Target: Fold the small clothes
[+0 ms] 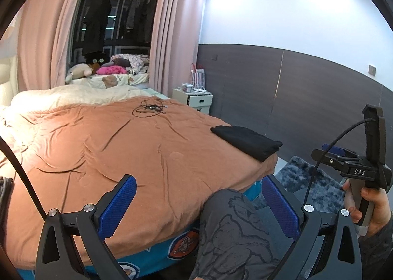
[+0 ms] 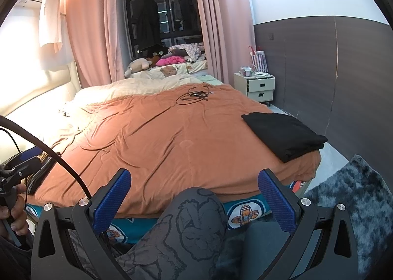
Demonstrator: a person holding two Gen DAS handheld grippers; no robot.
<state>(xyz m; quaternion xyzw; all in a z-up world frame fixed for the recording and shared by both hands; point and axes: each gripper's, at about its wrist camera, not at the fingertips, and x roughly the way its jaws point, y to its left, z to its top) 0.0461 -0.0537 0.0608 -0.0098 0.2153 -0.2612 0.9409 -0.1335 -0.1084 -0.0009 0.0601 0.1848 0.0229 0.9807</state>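
Item: black garment (image 2: 285, 133), folded flat, at 2 o'clock on the bed (image 2: 152, 147) near its corner. I hold left claw (image 1: 199, 203) and right claw (image 2: 196, 200) wide, both empty. Fold looks finished; striped cloth (image 2: 40, 172) at 9 o'clock may remain.

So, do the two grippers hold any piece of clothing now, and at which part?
Nothing is held. The left gripper and the right gripper are both open and empty; the folded black garment lies untouched on the orange blanket.
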